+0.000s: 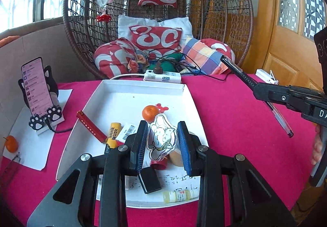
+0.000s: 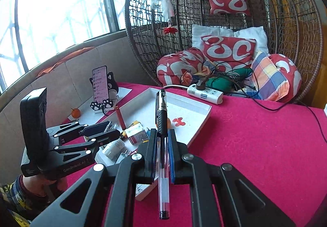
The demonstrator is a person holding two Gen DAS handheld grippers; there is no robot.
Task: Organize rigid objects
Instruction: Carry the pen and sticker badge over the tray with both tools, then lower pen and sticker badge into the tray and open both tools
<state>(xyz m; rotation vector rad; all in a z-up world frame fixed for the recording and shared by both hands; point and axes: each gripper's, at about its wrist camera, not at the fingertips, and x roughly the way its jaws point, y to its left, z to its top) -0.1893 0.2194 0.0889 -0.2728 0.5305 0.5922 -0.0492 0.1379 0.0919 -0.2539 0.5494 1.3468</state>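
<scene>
A white tray (image 1: pixel 143 83) (image 2: pixel 206 116) lies on the pink tablecloth. It holds a mandarin (image 1: pixel 150 113), a red bar (image 1: pixel 92 126), a yellow tube (image 1: pixel 114 133), a black block (image 1: pixel 150 182), a small bottle (image 1: pixel 179 196) and other small items. My left gripper (image 1: pixel 163 126) (image 2: pixel 108 126) hovers over the tray, shut on a clear cartoon figure (image 1: pixel 161 141) with a red base. My right gripper (image 2: pixel 163 132) (image 1: pixel 263 92) is to the right of the tray, shut on a pen (image 2: pixel 162 145) (image 1: pixel 245 79) with a black grip and clear barrel.
A phone on a cat-paw stand (image 1: pixel 38 88) and a second mandarin (image 1: pixel 11 143) sit on white paper to the left, against a cardboard wall. A power strip (image 1: pixel 162 77) with cables lies behind the tray. A wicker hanging chair with cushions (image 1: pixel 155 36) stands beyond.
</scene>
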